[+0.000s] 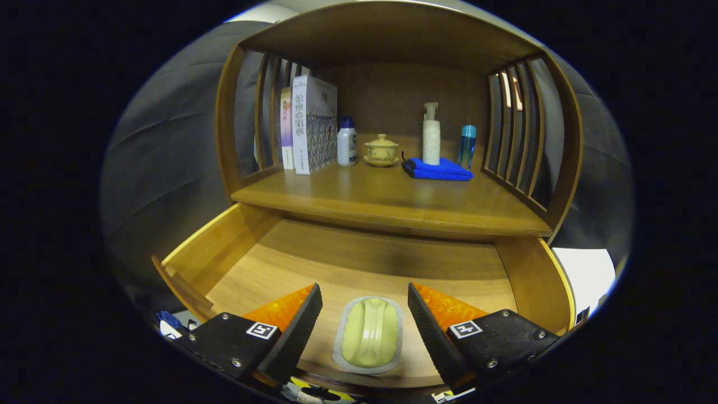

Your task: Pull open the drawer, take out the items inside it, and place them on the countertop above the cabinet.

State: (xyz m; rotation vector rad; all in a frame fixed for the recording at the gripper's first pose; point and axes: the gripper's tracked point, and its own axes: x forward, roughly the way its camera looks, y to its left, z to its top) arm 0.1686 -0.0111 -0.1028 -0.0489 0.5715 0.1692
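The wooden drawer (235, 247) stands pulled open below the countertop (387, 202). On its floor lies a pale yellow-green oblong item in a grey-rimmed wrapper (370, 334). My gripper (364, 306) is open, hovering over the drawer, and the item lies between the two fingers without either one touching it. The left finger (300, 328) and right finger (429, 331) stand on either side of it.
On the countertop's back stand boxed books (311, 126), a white bottle with a blue cap (346, 143), a lidded yellow teacup on a saucer (382, 150), a folded blue cloth (440, 169) with a white pump bottle (431, 134) on it, and a blue bottle (466, 146). Slatted wooden side walls (513, 129) flank the shelf.
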